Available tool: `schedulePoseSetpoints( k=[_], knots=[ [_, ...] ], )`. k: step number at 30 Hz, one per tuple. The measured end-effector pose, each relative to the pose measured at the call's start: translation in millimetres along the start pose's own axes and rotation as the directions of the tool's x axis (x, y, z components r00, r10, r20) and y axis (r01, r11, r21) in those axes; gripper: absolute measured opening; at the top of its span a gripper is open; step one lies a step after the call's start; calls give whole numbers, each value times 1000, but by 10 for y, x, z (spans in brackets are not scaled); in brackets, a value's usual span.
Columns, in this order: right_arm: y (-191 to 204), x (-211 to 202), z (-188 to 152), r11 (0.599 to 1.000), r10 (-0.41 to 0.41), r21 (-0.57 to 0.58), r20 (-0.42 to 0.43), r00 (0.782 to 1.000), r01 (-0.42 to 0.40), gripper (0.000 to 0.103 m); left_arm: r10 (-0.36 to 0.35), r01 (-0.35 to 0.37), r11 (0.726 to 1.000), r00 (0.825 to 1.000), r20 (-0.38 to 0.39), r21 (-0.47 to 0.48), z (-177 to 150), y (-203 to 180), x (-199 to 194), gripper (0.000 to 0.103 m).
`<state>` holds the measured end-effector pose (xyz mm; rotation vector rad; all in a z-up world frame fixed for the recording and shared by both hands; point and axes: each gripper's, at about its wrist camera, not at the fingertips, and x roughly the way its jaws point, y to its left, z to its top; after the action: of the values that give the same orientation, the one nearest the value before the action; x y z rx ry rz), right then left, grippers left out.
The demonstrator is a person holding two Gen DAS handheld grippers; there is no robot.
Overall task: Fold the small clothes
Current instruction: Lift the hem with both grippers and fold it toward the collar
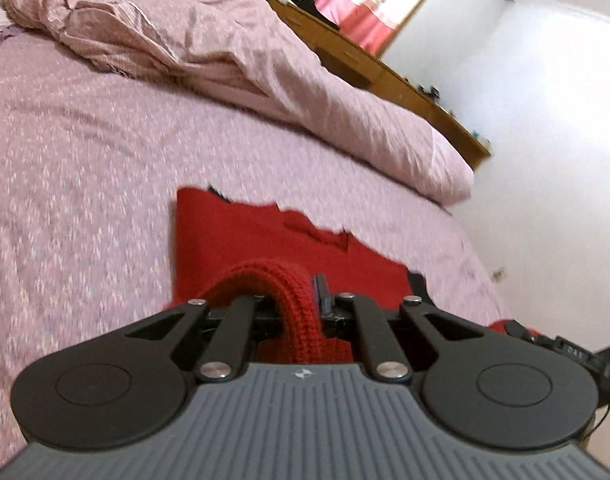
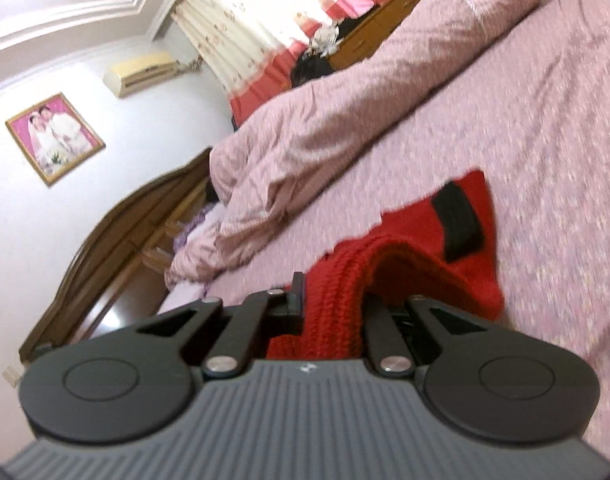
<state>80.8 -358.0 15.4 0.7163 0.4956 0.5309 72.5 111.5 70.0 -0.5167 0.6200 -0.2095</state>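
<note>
I am pinching the ribbed hem of the red knit in my left claw, jaws clamped tight on a bunched fold of the yarn. The thick edge loops up over the linkage because I am gripping only its border, so the body of the garment can hang free below the grip. My right claw is clamped the same way on another part of that hem, the ribbing squeezed into a ridge between the jaws. I am holding two points along one edge, I judge, so that the edge stays straight and can be carried over the rest as one fold.

Just beyond both claws the knit is lying on the bed, spread fairly flat. From the right wrist a black band shows across its far corner, likely a trim or cuff; I cannot tell which. The bed's pink cover gives a broad soft base, which is why the piece is laid out here.

Farther off, a rumpled duvet is heaped along the far side, clear of the knit, leaving working room. Behind it stand a wooden dresser, curtains, and, in the right view, a headboard and framed photo on the wall.
</note>
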Motion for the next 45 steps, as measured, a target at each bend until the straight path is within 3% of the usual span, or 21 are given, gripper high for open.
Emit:
schedulePoseSetpoints(
  k=[9, 12, 21, 29, 33, 38, 41, 43, 45],
  knots=[
    [-150, 392, 375, 999, -23, 30, 54, 998, 22, 10, 63, -62, 998, 997, 51, -29, 450, 39, 339, 10],
    [-219, 537, 445, 999, -27, 40, 57, 998, 25, 10, 65, -64, 997, 997, 36, -46, 558, 64, 504, 10],
    [-466, 967, 545, 995, -89, 53, 45, 995, 86, 10, 160, -160, 987, 987, -4, -2, 709, 222, 1136, 10],
    [-741, 1305, 449, 976, -216, 17, -18, 976, 216, 12, 291, -285, 956, 952, -99, 71, 601, 422, 1676, 11],
    [-834, 1372, 347, 962, -273, 7, -43, 961, 274, 11, 326, -314, 943, 938, -113, 112, 555, 425, 1781, 12],
    [-804, 1364, 301, 957, -291, -14, -37, 956, 290, 11, 364, -341, 924, 924, -119, 172, 574, 306, 1806, 14],
    [-749, 1373, 298, 950, -312, -25, -35, 949, 312, 14, 381, -358, 917, 917, -117, 177, 582, 250, 1772, 23],
    [-707, 1358, 292, 943, -331, -39, -33, 943, 330, 21, 384, -361, 915, 917, -113, 178, 586, 214, 1723, 49],
    [-655, 1314, 279, 941, -337, -56, -29, 941, 335, 43, 387, -365, 912, 917, -99, 187, 588, 171, 1667, 68]
  ],
)
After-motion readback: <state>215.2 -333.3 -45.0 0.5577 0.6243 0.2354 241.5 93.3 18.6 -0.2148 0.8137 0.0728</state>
